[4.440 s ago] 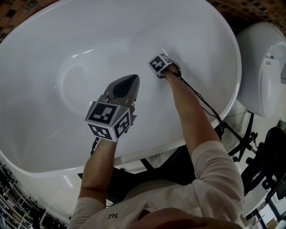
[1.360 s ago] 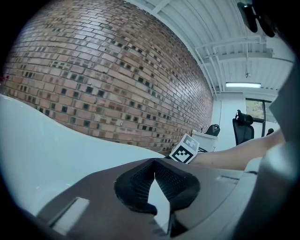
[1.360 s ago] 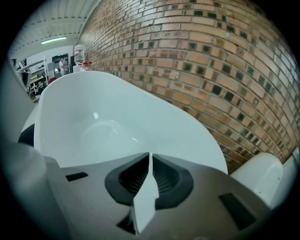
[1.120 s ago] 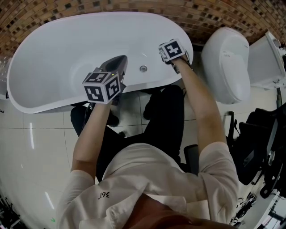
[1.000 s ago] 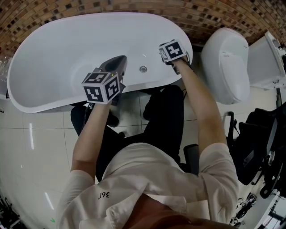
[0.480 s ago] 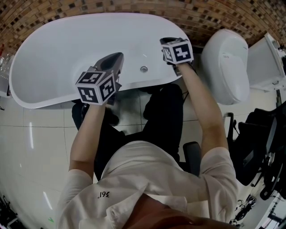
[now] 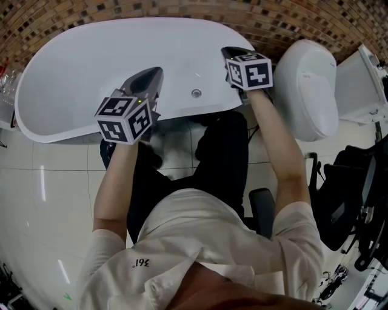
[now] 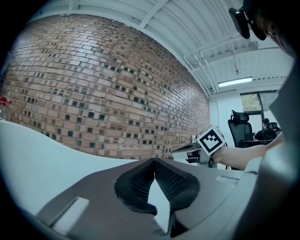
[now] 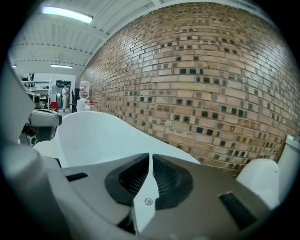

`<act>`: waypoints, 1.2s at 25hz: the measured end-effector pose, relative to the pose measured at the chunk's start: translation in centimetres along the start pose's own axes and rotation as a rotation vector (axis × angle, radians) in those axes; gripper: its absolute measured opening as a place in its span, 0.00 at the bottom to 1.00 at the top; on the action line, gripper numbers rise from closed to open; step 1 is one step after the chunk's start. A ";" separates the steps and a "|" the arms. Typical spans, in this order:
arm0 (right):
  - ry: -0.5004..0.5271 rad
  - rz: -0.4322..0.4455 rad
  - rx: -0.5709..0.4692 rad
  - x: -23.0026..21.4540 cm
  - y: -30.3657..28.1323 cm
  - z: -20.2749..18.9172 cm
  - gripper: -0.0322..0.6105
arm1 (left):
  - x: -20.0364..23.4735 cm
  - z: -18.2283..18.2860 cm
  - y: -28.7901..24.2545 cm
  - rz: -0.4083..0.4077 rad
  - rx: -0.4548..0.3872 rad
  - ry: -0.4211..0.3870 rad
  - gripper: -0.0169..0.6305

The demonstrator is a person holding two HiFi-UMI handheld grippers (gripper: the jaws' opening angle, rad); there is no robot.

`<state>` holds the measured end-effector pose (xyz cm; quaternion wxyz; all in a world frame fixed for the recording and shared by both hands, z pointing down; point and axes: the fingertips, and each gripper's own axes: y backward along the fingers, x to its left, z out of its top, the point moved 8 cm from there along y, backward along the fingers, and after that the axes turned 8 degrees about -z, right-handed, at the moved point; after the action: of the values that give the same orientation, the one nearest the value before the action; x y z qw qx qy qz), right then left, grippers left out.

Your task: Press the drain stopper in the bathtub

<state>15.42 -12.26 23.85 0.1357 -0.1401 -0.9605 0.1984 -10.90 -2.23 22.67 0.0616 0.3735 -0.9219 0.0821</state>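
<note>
The white oval bathtub (image 7: 79, 54) lies across the top of the head view. A small round chrome fitting (image 7: 196, 93) sits on its near inner wall; I cannot tell whether it is the drain stopper. My left gripper (image 7: 156, 72) hangs over the tub's near rim, jaws shut and empty. My right gripper (image 7: 228, 50) is over the tub's right end, also shut on nothing. In the left gripper view the jaw tips (image 8: 153, 160) meet, with the right gripper's marker cube (image 8: 211, 139) beyond. The right gripper (image 9: 150, 155) points level along the tub (image 9: 98, 136) toward the brick wall.
A white toilet (image 7: 309, 85) stands right of the tub, with a black office chair (image 7: 357, 194) farther right. A brick wall (image 7: 182, 9) runs behind the tub. The floor (image 7: 42, 200) is pale tile. A bottle (image 9: 84, 89) stands beyond the tub's far end.
Since 4.4 s ago the person has pulled back from inside the tub. Over the last second both grippers drew slightly apart, the left leftward and the right up and rightward.
</note>
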 end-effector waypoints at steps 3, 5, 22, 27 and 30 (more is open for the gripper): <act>-0.008 -0.013 -0.019 -0.1 1.1 0.2 0.10 | -0.2 0.3 0.6 0.002 -0.006 -0.006 0.03; -0.023 -0.009 -0.028 -0.1 1.7 0.3 0.10 | -0.3 0.5 1.0 0.005 -0.008 -0.010 0.03; -0.090 0.015 -0.142 -0.2 6.8 2.4 0.11 | 0.9 2.5 4.0 0.073 -0.011 -0.055 0.03; -0.095 0.024 -0.157 0.3 7.9 2.4 0.10 | 0.9 2.8 4.8 0.083 -0.016 -0.066 0.03; -0.072 0.029 -0.171 0.6 8.5 2.7 0.10 | 0.9 3.0 5.3 0.089 -0.025 -0.067 0.03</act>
<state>15.84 -5.52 18.04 0.0860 -0.1578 -0.9761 0.1226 -15.40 0.27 19.35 0.0317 0.3341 -0.9401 0.0606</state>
